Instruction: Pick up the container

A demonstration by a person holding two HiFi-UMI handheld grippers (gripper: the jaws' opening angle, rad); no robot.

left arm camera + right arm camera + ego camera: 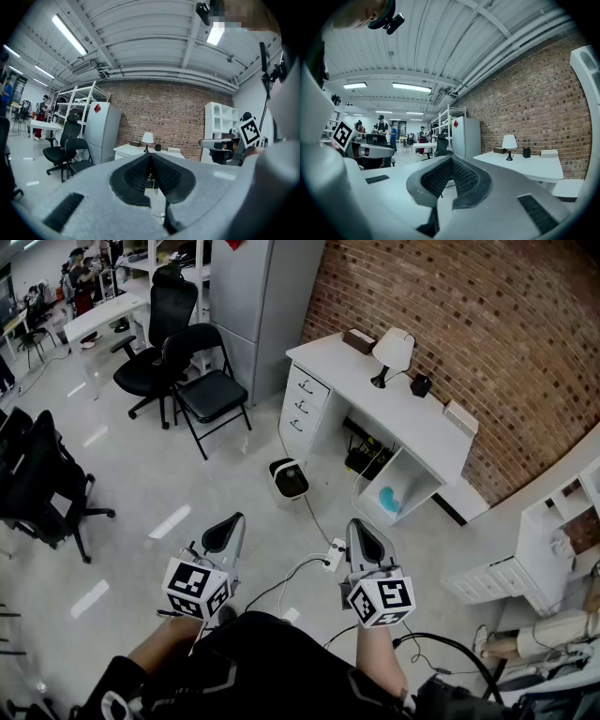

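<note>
1. Currently we hold 2 grippers level above the floor, side by side and apart: the left gripper (225, 531) and the right gripper (364, 540).
2. Each has its jaws clenched together with nothing between them; both gripper views show the ribbed pads meeting.
3. The container (288, 479), white with a dark top, stands on the floor ahead of us, well apart from both grippers and just beside the desk (394, 413).
4. A power strip (335, 555) lies on the floor between the right gripper and the container, and a white cable (291, 577) curls from it toward us.
5. The desk stands along the brick wall (487, 324), with a lamp (392, 352) on top; its 3 drawers (305, 404) are at the end nearest the container.
6. Left of the container stands a folding chair (208, 381), with an office chair (155, 324) behind it and a grey cabinet (262, 296) beside them.
</note>
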